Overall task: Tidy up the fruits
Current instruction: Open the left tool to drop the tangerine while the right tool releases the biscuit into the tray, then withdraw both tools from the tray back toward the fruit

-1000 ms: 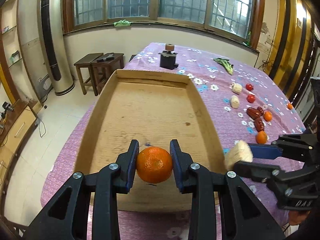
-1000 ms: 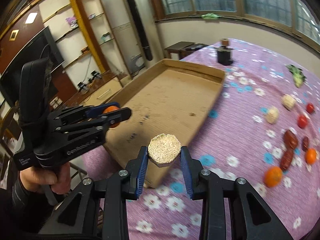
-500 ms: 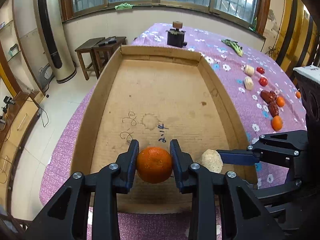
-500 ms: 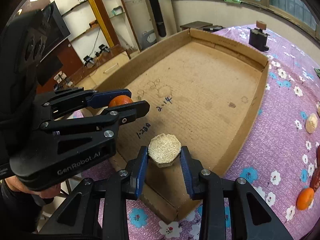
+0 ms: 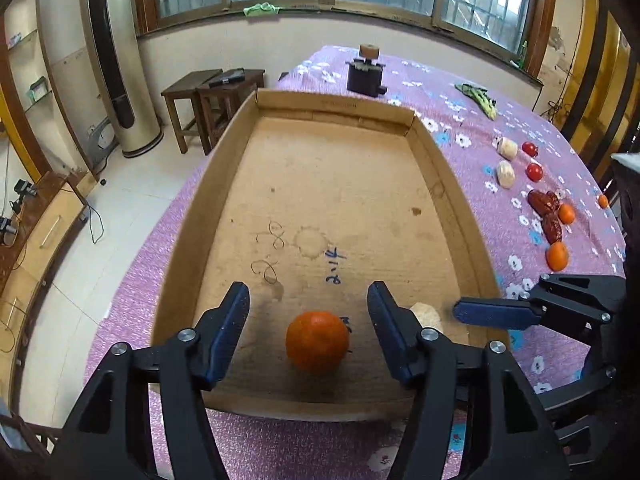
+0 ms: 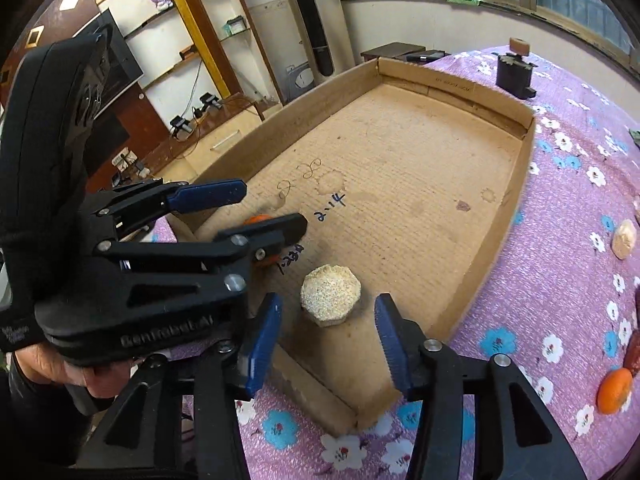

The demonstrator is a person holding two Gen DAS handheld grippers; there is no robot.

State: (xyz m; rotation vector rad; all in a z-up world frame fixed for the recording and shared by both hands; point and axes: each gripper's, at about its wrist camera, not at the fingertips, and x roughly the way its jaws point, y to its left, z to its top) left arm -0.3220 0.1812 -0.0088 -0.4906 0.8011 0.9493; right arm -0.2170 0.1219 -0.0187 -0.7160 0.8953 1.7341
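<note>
Both grippers are spread wide with nothing in them. The left gripper [image 5: 308, 304] has its jaws apart around the tangerine [image 5: 317, 341], which sits on the floor of the cardboard tray [image 5: 448, 184] near the 6 o'clock wall, clear of both blue pads. From the right wrist cam that tangerine [image 6: 256, 220] is mostly hidden behind the left gripper's [image 6: 256, 210] lower finger, so only an orange sliver shows.

The right gripper [image 6: 326, 330] is also let go, jaws either side of a pale, grainy octagonal chunk [image 6: 331, 294] resting on the tray floor [image 6: 400, 184], not touching either pad. Can't tell what food it actually is. In the left cam that chunk [image 5: 428, 314] is half covered by the left gripper's right finger, at about 3 o'clock from the tangerine, and only one finger of the right gripper [image 5: 496, 314] shows clearly.

Out on the purple flowered tablecloth [image 5: 472, 80] at 3 o'clock of the tray: two more pale chunks [image 5: 505, 174], two small red tomatoes [image 5: 534, 171], dark red dates [image 5: 544, 202], and small oranges [image 5: 557, 256]. One tiny orange one is at the far edge, too small to make out. Something green [image 5: 478, 98] lies at 1 o'clock, blurry. A black holder [image 5: 366, 74] with a round thing on top stands past the tray at 12 o'clock.

Scribbles on the tray floor are partly covered by the tangerine.
</note>
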